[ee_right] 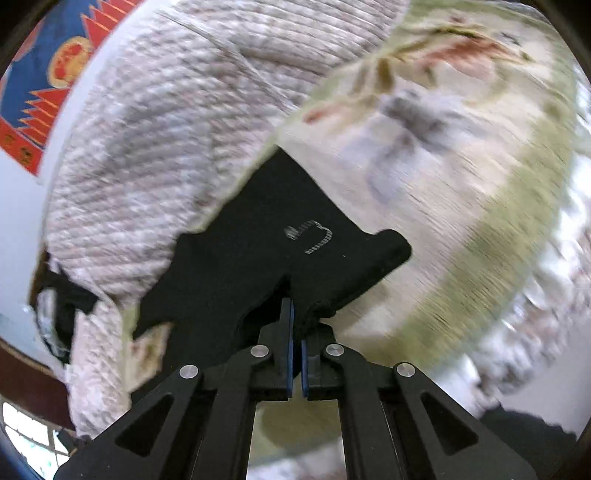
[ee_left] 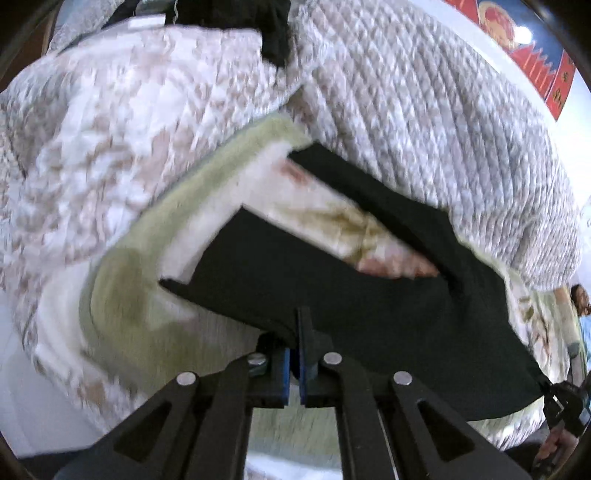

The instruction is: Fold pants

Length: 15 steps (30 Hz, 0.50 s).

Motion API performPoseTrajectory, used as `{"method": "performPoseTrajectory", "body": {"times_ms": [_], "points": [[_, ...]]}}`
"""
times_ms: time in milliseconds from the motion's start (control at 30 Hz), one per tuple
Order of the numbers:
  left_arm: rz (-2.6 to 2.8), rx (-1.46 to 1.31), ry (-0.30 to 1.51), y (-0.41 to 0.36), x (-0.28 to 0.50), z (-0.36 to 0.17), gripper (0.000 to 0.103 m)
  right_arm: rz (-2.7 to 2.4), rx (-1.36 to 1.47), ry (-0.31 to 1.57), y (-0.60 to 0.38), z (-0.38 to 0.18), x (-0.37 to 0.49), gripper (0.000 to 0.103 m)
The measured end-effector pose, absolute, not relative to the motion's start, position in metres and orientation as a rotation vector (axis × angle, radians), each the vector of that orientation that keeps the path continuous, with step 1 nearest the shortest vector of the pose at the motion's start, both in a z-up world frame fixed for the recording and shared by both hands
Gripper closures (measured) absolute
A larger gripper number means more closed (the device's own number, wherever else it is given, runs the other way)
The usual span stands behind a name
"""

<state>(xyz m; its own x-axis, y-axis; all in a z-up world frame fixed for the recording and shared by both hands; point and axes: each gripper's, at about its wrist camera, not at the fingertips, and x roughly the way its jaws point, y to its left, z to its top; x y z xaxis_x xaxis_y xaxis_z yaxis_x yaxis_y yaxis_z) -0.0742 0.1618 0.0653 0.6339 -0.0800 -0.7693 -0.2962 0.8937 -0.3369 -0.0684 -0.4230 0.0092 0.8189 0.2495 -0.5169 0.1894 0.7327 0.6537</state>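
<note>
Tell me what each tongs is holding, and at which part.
Both hold the black pants: left tongs and right tongs each pinch an edge of the fabric; which part cannot be told.

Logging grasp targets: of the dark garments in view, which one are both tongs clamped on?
The black pants spread on the floral bedsheet; the other dark garment lies untouched atop the quilt.

We are seeing matt black cloth pants [ee_left: 369, 295], a ribbed, nubbly quilt [ee_left: 424, 122], a soft floral bedsheet [ee_right: 443, 192], matt black plastic fingers [ee_right: 285, 332] showing blue pads, shiny metal rivets [ee_right: 260, 350].
</note>
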Motion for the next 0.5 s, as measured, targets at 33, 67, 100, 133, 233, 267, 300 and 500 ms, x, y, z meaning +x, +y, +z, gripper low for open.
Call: {"method": "performPoseTrajectory", "body": {"times_ms": [33, 67, 100, 133, 233, 267, 300, 500], "points": [[0.133, -0.464, 0.907, 0.160, -0.076, 0.059, 0.099, 0.017, 0.774, 0.665, -0.423, -0.001, -0.067, 0.102], [0.144, -0.454, 0.927, 0.159, -0.079, 0.053, 0.099, 0.006, 0.784, 0.686, -0.423, -0.006, -0.066, 0.102], [0.157, -0.451, 0.946, 0.159, -0.080, 0.048, 0.099, 0.001, 0.795, 0.706, -0.422, -0.011, -0.065, 0.102], [0.159, -0.463, 0.954, 0.161, -0.082, 0.045, 0.099, -0.015, 0.777, 0.711, -0.419, -0.012, -0.065, 0.102], [0.171, -0.463, 0.951, 0.163, -0.087, 0.046, 0.099, -0.042, 0.765, 0.719, -0.416, -0.016, -0.064, 0.101], [0.170, -0.459, 0.947, 0.163, -0.088, 0.047, 0.098, -0.055, 0.751, 0.726, -0.414, -0.017, -0.064, 0.101], [0.169, -0.449, 0.943, 0.162, -0.090, 0.049, 0.098, -0.061, 0.736, 0.737, -0.413, -0.018, -0.064, 0.101], [0.267, -0.447, 0.917, 0.177, -0.104, 0.060, 0.093, -0.113, 0.689, 0.700, -0.412, -0.002, -0.081, 0.086]]}}
